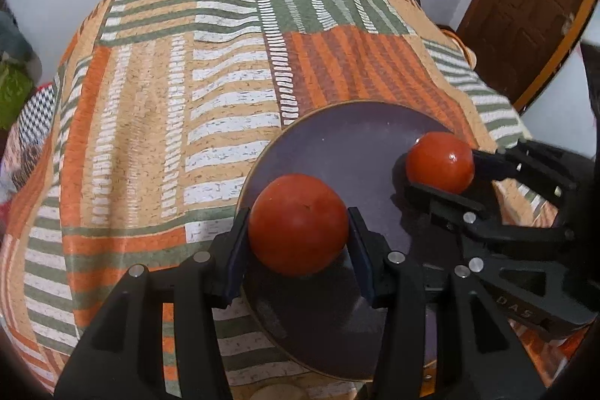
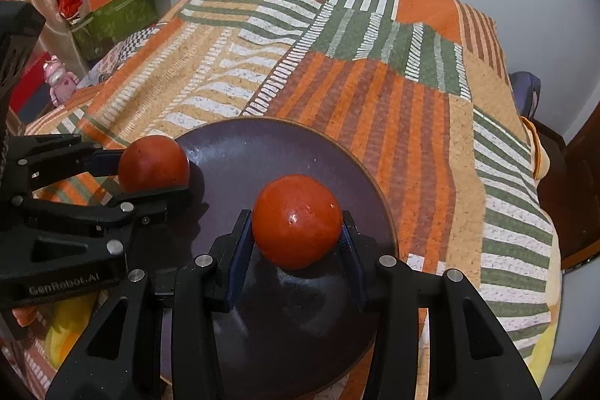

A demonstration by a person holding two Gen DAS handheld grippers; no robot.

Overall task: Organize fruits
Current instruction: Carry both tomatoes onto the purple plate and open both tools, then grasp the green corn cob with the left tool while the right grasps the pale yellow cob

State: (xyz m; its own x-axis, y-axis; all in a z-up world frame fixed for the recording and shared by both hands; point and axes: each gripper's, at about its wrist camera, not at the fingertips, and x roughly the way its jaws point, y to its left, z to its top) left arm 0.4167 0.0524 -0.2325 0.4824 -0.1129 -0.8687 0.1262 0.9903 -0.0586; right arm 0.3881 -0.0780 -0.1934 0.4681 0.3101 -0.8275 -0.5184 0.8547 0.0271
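Note:
A dark purple plate point(image 1: 348, 152) lies on the patterned cloth; it also shows in the right wrist view point(image 2: 285, 152). My left gripper point(image 1: 298, 242) is shut on a red tomato point(image 1: 298, 223) just above the plate's left side. My right gripper point(image 2: 296, 235) is shut on a second red tomato point(image 2: 296, 225) over the plate's middle. In the left wrist view the right gripper point(image 1: 442, 171) comes in from the right with its tomato point(image 1: 440, 162). In the right wrist view the left gripper point(image 2: 150, 171) comes in from the left with its tomato point(image 2: 153, 164).
A striped orange, green and white cloth point(image 1: 180, 107) covers the table. A wooden chair point(image 1: 525, 6) stands at the far right. A green box point(image 2: 112, 17) of clutter and a pink toy point(image 2: 58, 81) sit beyond the table's left edge. Something yellow point(image 2: 67, 328) lies near the front left.

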